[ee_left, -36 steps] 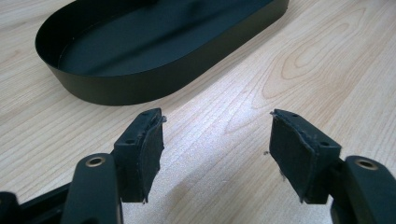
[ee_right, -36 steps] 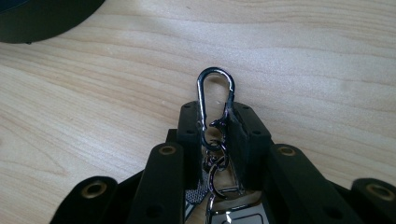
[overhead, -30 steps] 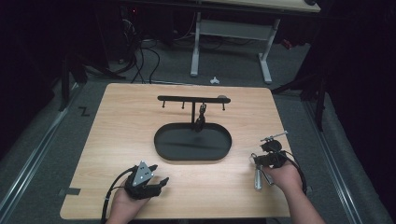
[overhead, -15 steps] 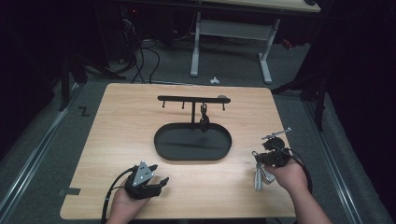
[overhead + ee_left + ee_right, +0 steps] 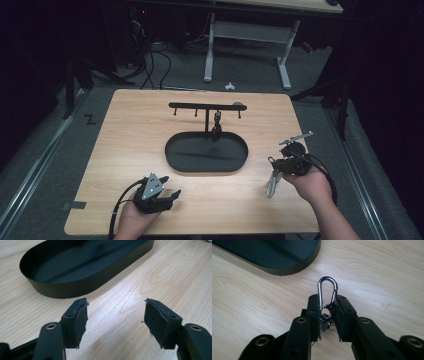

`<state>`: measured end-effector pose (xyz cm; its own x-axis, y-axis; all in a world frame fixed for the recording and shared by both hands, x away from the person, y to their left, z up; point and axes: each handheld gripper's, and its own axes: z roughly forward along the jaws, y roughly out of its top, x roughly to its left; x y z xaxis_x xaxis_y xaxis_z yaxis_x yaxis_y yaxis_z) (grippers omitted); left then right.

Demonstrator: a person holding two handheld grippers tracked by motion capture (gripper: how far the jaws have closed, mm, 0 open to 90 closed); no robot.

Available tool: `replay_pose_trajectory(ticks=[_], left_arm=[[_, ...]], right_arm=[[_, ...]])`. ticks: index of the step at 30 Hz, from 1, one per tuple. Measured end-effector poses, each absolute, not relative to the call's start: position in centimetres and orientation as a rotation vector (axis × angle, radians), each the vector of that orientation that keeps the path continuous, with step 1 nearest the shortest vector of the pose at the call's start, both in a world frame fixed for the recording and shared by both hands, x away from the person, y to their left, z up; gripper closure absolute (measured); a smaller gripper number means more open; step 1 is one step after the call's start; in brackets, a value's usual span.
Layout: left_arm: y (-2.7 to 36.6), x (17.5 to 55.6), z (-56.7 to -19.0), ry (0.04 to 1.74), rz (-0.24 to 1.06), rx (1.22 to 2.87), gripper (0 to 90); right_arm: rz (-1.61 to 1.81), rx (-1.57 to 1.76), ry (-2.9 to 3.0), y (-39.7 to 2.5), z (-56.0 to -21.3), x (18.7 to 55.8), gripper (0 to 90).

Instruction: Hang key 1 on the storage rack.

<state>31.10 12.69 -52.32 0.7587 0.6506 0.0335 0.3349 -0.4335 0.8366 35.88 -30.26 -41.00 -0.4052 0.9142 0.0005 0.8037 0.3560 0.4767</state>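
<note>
Since a second ago, the right gripper [image 5: 274,172] has drifted slightly toward the near edge and lower, while the left gripper has stayed put.

Largest is the pale wooden bench [image 5: 130,145], with the black oval metal tray [image 5: 206,152] near its middle as the landmark. Rising from the tray's far side is a black T-shaped hanging rack with small hooks [image 5: 206,106]; a small dark item [image 5: 216,125] dangles from one hook just above the tray's far rim, too small to identify.

Near the tray's left front, close to the bench's near edge, the left gripper [image 5: 170,196] sits in the person's hand, its fingers [image 5: 76,320] released and spread wide over bare wood, the tray wall just beyond them.

To the tray's right, well clear of its rim, the right gripper's fingers [image 5: 314,312] are clenched on a silver metal carabiner clip [image 5: 326,295], grasping its lower end so the rounded loop pokes out beyond them toward the tray's corner.
</note>
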Motion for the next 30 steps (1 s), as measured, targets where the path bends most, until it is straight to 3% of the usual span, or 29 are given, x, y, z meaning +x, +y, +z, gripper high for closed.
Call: replay_pose_trajectory(ticks=[23,30], left_arm=[[12.7,31.1,-52.3,0.738,0.445,2.058,35.5],[12.7,31.1,-52.3,0.738,0.446,2.058,35.5]], right_arm=[[0.561,1.492,2.387,-29.1,-40.7,36.3,87.1],[0.515,1.511,2.427,-29.0,-42.7,36.4,87.0]])
